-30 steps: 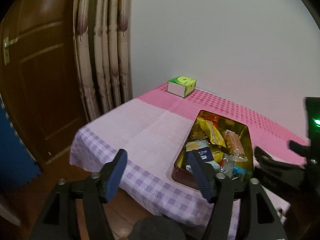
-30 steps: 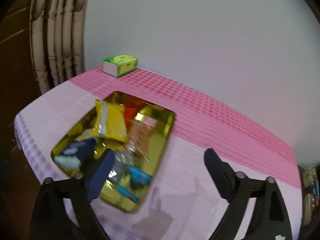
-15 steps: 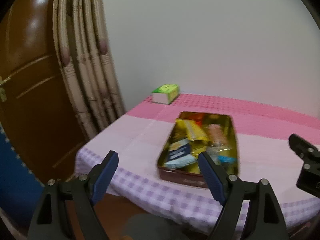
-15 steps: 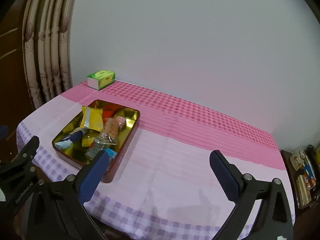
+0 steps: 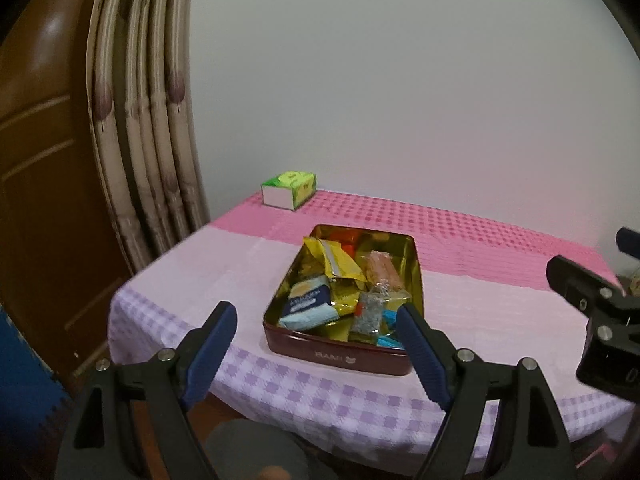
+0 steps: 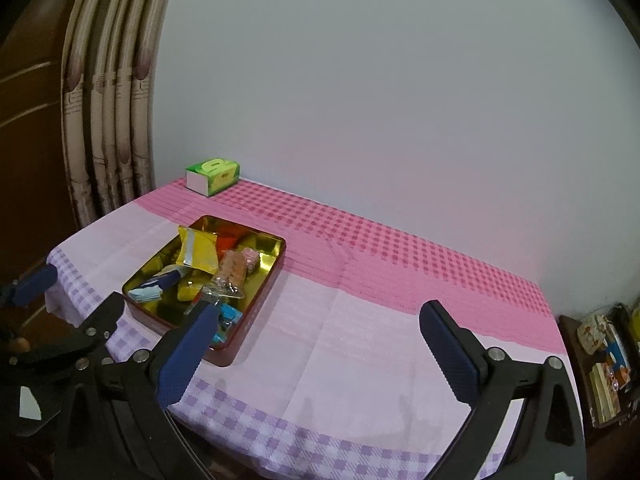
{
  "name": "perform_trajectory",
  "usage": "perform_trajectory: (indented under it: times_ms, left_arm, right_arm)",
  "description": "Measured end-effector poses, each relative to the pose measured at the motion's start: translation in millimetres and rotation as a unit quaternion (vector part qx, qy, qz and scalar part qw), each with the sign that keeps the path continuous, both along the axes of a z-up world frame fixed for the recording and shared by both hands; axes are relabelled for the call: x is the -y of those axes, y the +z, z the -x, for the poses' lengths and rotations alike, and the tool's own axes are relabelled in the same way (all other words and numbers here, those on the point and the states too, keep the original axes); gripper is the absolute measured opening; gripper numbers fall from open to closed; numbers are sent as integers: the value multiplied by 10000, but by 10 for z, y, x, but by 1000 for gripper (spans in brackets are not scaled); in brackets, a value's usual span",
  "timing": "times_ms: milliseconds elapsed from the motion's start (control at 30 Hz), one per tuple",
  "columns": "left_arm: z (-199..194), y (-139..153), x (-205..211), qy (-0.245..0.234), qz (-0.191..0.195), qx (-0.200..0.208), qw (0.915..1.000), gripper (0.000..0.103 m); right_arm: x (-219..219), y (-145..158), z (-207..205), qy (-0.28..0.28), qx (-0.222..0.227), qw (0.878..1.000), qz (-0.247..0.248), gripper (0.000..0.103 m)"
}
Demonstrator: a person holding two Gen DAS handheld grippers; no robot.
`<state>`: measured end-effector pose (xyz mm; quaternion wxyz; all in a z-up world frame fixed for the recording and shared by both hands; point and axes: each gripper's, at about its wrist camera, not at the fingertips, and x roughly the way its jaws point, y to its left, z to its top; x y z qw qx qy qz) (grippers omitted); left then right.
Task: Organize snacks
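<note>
I saw my left gripper (image 5: 314, 316) spread wide and holding nothing, hovering off the near edge of the table (image 5: 248, 264). My right gripper (image 6: 320, 314) was likewise released and empty, raised over the bare cloth to the right of the tin (image 5: 340, 356).

The tin sat on the checked tablecloth near the front left part of the table, its gold-lined inside facing up. Its long axis ran from the near edge toward the far wall, with one short side, bearing lettering, turned toward me.

Inside lay mixed snacks: a yellow packet (image 5: 336, 262) propped at a tilt toward the far end, a blue-and-white packet (image 5: 308, 304) near the front left, and an orange wrapped bar (image 5: 384, 270) along the right side.

A green box (image 5: 289, 189) stood at the far left corner, well apart from the tin.
</note>
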<state>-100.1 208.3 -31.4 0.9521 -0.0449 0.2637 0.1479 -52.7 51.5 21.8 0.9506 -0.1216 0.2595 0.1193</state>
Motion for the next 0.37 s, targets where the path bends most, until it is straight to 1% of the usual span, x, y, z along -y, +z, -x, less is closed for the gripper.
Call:
perform_trajectory:
  times_ms: [33,67,200,367]
  left_arm:
    - [-4,-4,-9,-44,90,15,9999,84]
    - [1,-3,-5,-39,90,40,9999,84]
    - [2,-18,53,4,-27,2,10000,84]
    - [7,-32,62,5,-4,-2,10000,84]
  right_arm:
    - [-7,-1,6,16,0,10000,3,100]
    - [-20,-9,6,30,-3,10000,17,100]
    - [-40,-53,-19,72,-72,9999,43,100]
    - [-30,-77,-22,93,-120,9999,10,100]
